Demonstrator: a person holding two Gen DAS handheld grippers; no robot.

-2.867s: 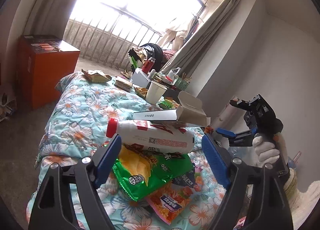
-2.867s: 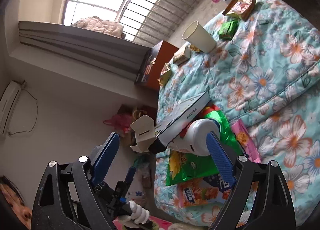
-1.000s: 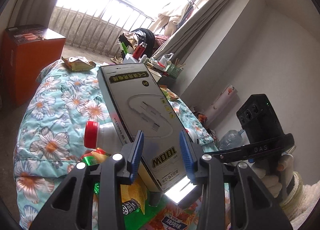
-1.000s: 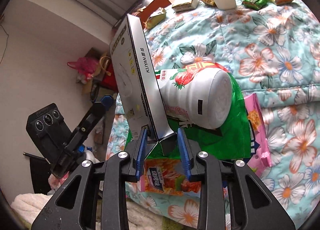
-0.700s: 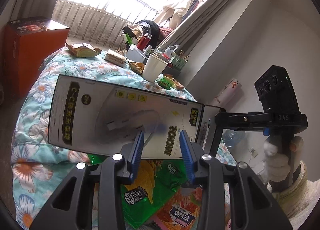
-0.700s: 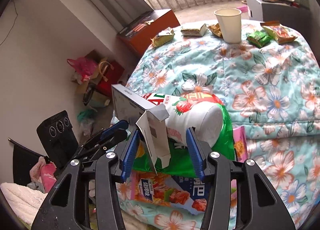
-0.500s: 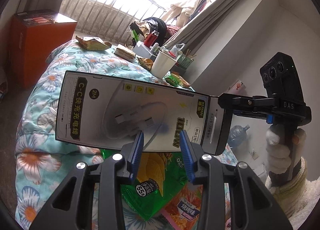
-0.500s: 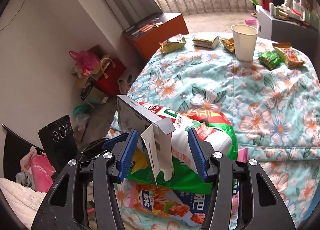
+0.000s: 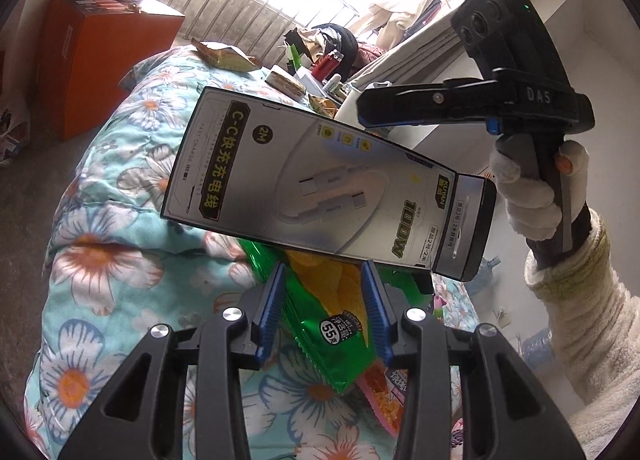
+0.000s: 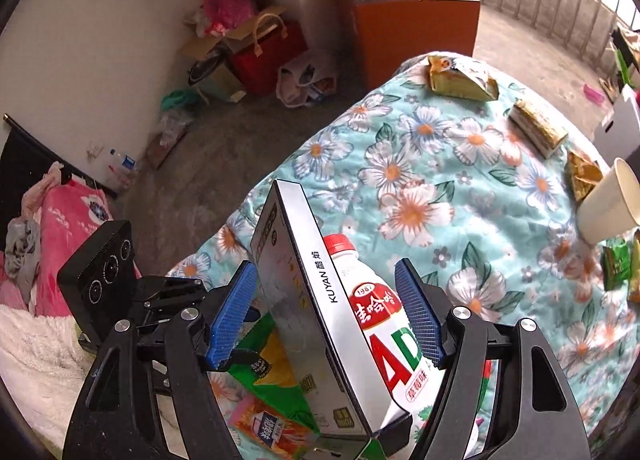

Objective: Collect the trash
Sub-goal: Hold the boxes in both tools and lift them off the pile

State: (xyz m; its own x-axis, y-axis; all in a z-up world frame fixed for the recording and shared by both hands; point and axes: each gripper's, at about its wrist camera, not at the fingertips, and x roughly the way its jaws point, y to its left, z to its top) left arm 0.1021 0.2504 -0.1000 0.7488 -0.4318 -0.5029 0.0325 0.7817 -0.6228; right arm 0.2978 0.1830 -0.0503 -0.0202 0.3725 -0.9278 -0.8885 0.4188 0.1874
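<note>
Left gripper (image 9: 323,310): clenched on the cable box (image 9: 320,188)
Right gripper (image 10: 324,316): jaws opening, box between, pads clear
Milk bottle (image 10: 376,312): lying behind box on floral quilt (image 10: 440,188)

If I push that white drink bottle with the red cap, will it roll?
Probably: the bottle lies on its side on the soft quilt, so it may roll slowly. Snack bags beneath could make it slide.

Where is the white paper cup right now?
In the right wrist view the paper cup stands at the far right edge on the flowery blanket, between a brown snack wrapper and green packets.
</note>
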